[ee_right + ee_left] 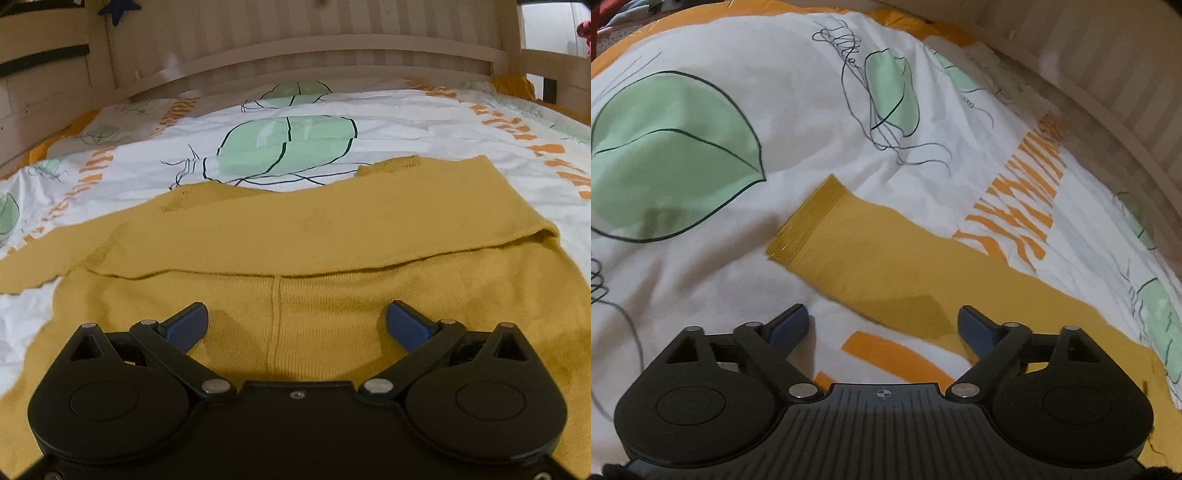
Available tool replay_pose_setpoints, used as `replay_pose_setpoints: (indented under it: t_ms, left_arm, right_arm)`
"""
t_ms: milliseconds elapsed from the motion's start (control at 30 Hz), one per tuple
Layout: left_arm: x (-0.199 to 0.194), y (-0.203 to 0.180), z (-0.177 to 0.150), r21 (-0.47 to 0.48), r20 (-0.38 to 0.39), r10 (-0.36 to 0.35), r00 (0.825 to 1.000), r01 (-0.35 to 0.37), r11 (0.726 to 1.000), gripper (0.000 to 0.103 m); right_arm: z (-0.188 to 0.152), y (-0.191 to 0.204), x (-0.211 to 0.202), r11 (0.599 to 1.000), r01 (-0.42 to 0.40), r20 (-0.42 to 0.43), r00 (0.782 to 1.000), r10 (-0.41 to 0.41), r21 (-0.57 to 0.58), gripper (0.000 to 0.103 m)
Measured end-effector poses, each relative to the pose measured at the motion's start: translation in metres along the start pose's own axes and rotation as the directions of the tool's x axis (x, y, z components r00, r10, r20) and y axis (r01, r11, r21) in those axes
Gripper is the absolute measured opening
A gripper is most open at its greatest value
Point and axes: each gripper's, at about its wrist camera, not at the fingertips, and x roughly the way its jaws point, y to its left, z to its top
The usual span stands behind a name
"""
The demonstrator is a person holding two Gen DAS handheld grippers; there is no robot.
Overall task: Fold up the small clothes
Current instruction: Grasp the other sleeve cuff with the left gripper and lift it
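Lying flat on the leaf-print duvet (424, 122), the mustard knit sweater (295, 229) looks soft, light and floppy. Both the left gripper (882, 325) and right gripper (295, 321) hover spread wide, holding nothing. Best pinched at its ribbed sleeve cuff (805, 221).

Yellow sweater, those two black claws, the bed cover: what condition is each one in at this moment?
Yellow sweater: lying on the bed, one part folded over the body, one sleeve stretched out flat.
Left gripper: open, empty, above the sleeve.
Right gripper: open, empty, above the sweater's body.
Bed cover: spread out, slightly rumpled.
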Motion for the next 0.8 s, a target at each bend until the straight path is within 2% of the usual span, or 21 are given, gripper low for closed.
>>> replay_pose_setpoints:
  t_ms: [100,267,400,433,467,500,533,567,633,700,800]
  left_arm:
    - [0.006,0.001,0.001,-0.017,0.014,-0.03,0.999,0.03,0.999,0.102]
    - [0.01,0.009,-0.002,-0.061,0.081,-0.068,0.994,0.073,0.995,0.102]
    - [0.011,0.012,0.004,-0.058,0.063,-0.093,0.994,0.096,0.994,0.101]
    - [0.01,0.013,0.005,-0.061,0.06,-0.092,0.994,0.095,0.994,0.096]
    - [0.009,0.014,0.006,-0.063,0.064,-0.082,0.995,0.086,0.994,0.071]
    - [0.008,0.014,0.008,-0.066,0.07,-0.046,0.996,0.051,0.997,0.054]
    - [0.008,0.015,0.009,-0.076,0.066,-0.004,0.998,0.009,0.997,0.027]
    - [0.008,0.018,0.011,-0.096,0.057,0.014,0.998,-0.009,0.995,0.017]
    - [0.006,0.027,0.014,-0.157,0.056,-0.027,0.998,0.036,0.987,0.004]
    - [-0.001,0.029,0.017,-0.209,0.069,-0.033,0.997,0.047,0.977,0.003]
    - [-0.016,0.011,0.023,-0.161,0.104,-0.04,0.994,0.056,0.985,0.003]
  right_arm:
    - [-0.002,0.007,0.003,0.999,0.036,0.008,0.999,-0.036,-0.04,0.103]
    - [-0.003,0.005,0.006,0.999,0.037,0.019,0.999,-0.036,-0.036,0.103]
    - [-0.003,0.003,0.006,0.999,0.027,0.023,0.999,-0.027,-0.024,0.103]
    - [-0.003,0.003,0.006,0.999,0.025,0.024,0.999,-0.024,-0.022,0.103]
    - [-0.003,0.002,0.007,1.0,0.022,0.025,0.999,-0.022,-0.019,0.103]
    - [-0.003,0.001,0.007,1.0,0.02,0.025,0.999,-0.019,-0.016,0.103]
    - [-0.003,0.001,0.007,1.0,0.019,0.026,1.0,-0.018,-0.015,0.103]
    - [-0.003,0.001,0.007,1.0,0.018,0.026,1.0,-0.018,-0.014,0.103]
    - [-0.003,0.001,0.007,1.0,0.017,0.026,1.0,-0.016,-0.013,0.103]
    - [-0.002,0.001,0.008,1.0,0.016,0.026,1.0,-0.016,-0.012,0.103]
    - [-0.002,0.001,0.008,1.0,0.016,0.026,1.0,-0.015,-0.011,0.103]
